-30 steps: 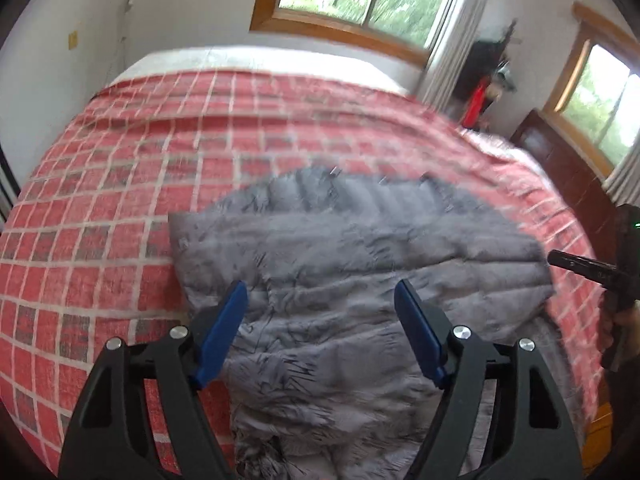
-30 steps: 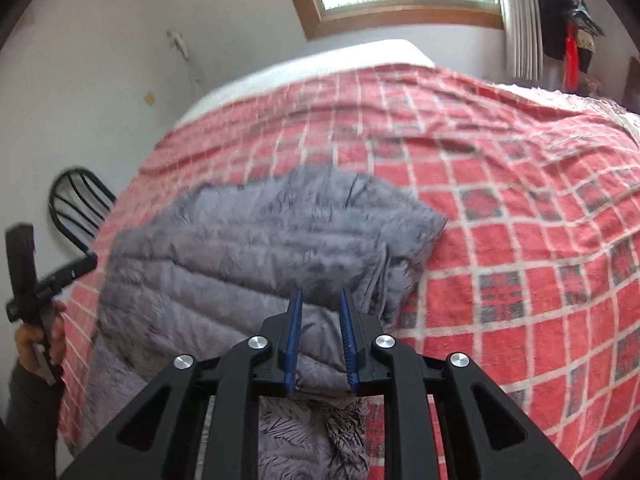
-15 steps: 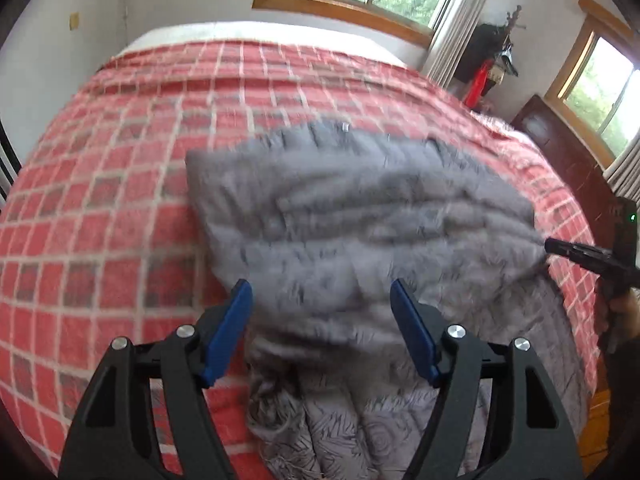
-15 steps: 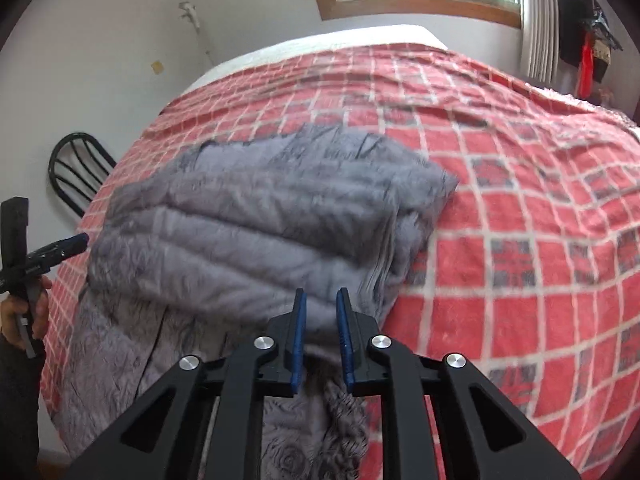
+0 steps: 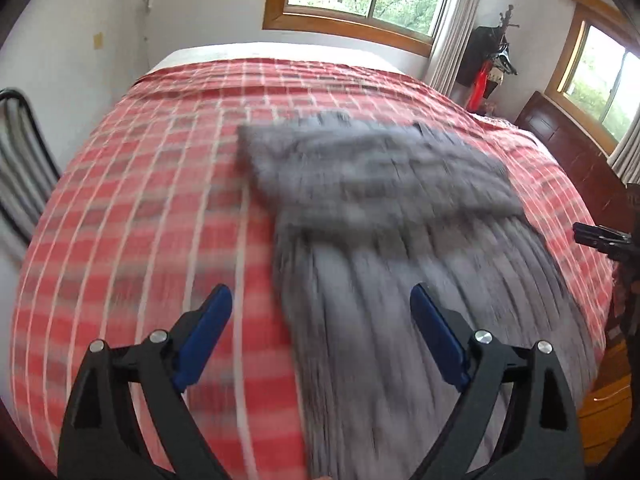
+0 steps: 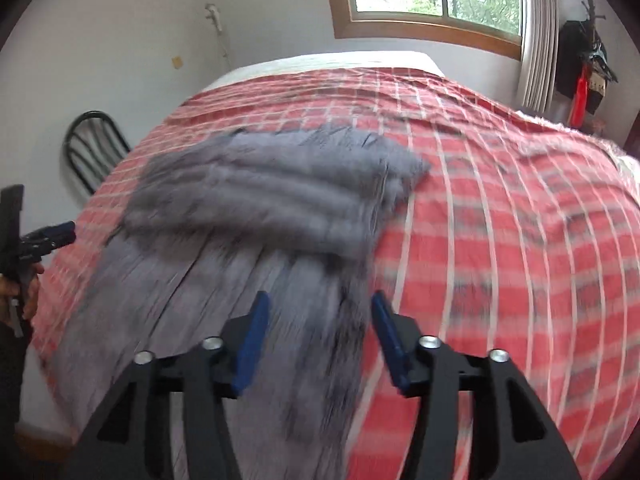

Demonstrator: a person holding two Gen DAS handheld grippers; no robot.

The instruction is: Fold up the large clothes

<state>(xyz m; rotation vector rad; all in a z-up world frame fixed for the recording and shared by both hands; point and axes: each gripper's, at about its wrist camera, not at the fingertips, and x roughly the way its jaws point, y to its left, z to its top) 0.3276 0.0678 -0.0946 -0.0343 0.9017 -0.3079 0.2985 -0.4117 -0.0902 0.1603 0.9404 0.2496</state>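
A large grey quilted garment (image 5: 384, 208) lies on the red plaid bed (image 5: 152, 208), its far half folded over the near half, which runs to the bed's near edge. It shows in the right wrist view (image 6: 264, 200) too. My left gripper (image 5: 320, 312) is open and empty above the garment's left edge. My right gripper (image 6: 318, 320) is open and empty above the garment's right edge. Each gripper shows small at the side of the other's view: the right (image 5: 600, 236), the left (image 6: 52, 234). Both views are motion-blurred.
A black metal chair (image 6: 94, 148) stands left of the bed by the white wall. A dark wooden dresser (image 5: 568, 140) stands to the right. A coat rack with dark items and a red one (image 6: 584, 80) is by the window.
My right gripper has opened and let go of the garment. Both grippers have pulled back toward the near edge of the bed. The garment's folded half now lies flat.
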